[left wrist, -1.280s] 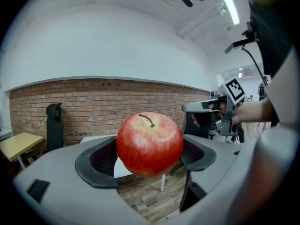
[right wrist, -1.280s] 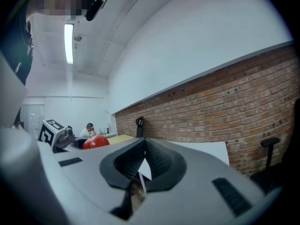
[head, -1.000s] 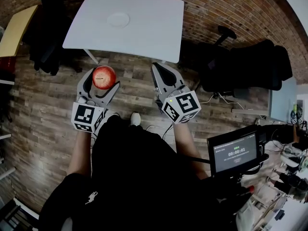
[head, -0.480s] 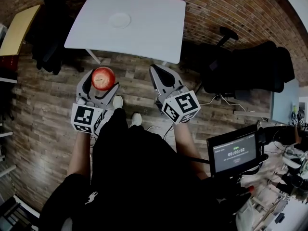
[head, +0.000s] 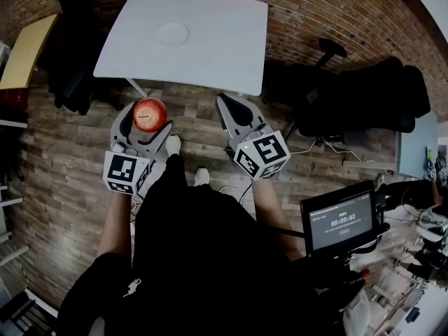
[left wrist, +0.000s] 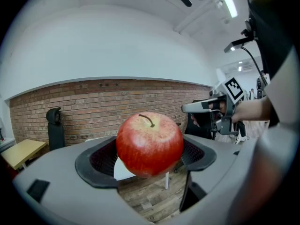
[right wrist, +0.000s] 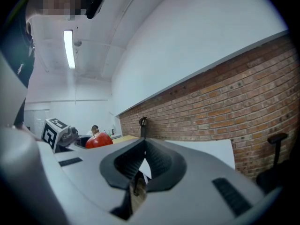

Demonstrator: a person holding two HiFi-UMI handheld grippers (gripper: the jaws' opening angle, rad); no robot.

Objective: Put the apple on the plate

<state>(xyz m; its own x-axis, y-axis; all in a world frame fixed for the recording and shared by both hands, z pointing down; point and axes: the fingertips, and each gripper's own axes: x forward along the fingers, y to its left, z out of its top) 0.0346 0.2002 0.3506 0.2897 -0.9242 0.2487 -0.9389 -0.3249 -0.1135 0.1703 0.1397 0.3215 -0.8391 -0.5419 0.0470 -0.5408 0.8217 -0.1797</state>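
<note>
A red apple (head: 150, 113) with a short stem sits clamped between the dark pads of my left gripper (head: 147, 115), held in the air over the wooden floor, short of the table. In the left gripper view the apple (left wrist: 149, 143) fills the middle between both pads. A white plate (head: 172, 34) lies on the white table (head: 231, 47) ahead, toward its left half. My right gripper (head: 229, 108) hovers beside the left one, its jaws closed together and holding nothing. From the right gripper view the apple (right wrist: 99, 140) shows at the left.
A black office chair (head: 364, 93) stands to the right of the table, against the brick wall (head: 329, 12). A yellow tabletop (head: 24, 47) is at the far left. A small screen (head: 341, 222) is mounted at my right side.
</note>
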